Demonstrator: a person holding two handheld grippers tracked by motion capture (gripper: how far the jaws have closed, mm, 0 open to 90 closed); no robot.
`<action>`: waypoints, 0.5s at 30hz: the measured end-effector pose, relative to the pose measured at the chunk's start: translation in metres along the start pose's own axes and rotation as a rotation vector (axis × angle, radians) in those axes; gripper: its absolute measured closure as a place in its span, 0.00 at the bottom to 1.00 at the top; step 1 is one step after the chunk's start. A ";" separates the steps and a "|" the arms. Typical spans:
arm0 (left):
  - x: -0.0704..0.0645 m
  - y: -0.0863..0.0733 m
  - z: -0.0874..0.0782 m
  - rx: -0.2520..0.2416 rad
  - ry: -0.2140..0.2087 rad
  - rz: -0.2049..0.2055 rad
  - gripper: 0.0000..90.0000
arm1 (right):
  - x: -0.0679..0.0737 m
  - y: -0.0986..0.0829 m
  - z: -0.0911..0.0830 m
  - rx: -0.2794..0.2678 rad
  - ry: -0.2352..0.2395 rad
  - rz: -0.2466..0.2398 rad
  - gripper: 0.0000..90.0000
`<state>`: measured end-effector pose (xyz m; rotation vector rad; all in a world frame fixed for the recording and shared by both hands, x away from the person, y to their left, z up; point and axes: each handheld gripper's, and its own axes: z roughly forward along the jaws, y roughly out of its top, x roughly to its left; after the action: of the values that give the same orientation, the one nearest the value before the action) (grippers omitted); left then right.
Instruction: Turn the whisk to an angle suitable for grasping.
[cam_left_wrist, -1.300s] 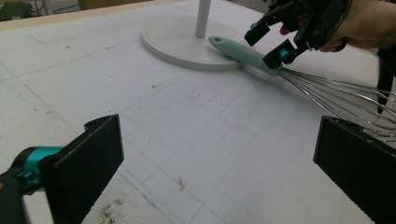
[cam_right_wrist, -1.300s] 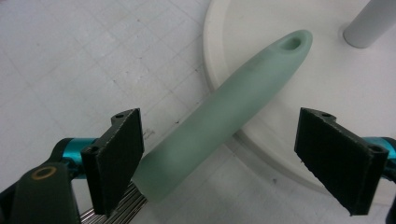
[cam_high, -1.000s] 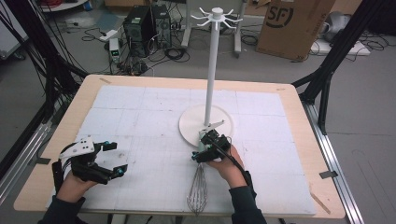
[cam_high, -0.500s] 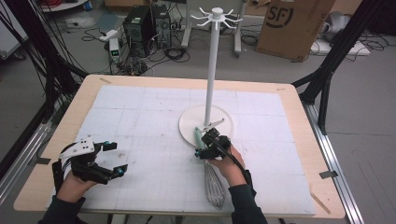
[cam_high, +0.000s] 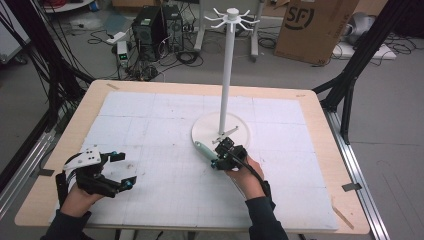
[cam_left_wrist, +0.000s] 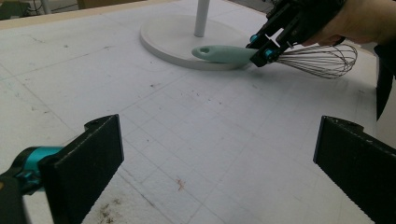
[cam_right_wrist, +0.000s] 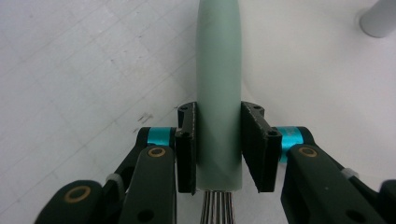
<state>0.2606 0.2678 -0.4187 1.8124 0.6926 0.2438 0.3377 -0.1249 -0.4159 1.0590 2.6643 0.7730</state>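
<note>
the whisk (cam_left_wrist: 275, 55) has swung round within the last second: its wire head, which trailed toward the near edge, now sits under the person's hand, and its green handle points at the stand (cam_high: 227, 80), tip over the base rim. the right gripper (cam_high: 223, 154) has its fingers clamped on the handle. the left gripper (cam_high: 116, 170) rests wide open, empty, at the desk's (cam_high: 150, 125) near left. hanging probably comes next.
</note>
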 end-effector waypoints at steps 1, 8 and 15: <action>0.000 0.000 0.000 0.000 0.000 0.000 0.02 | 0.000 0.000 0.000 0.000 0.007 -0.008 0.76; -0.001 0.000 0.000 0.002 0.001 0.001 0.02 | 0.002 0.004 0.002 0.057 0.004 -0.098 0.76; 0.000 0.000 0.000 -0.001 0.001 0.000 0.02 | 0.009 0.005 0.009 0.110 0.003 -0.156 0.77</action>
<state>0.2602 0.2676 -0.4186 1.8120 0.6932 0.2456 0.3369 -0.1119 -0.4202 0.8598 2.7795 0.6052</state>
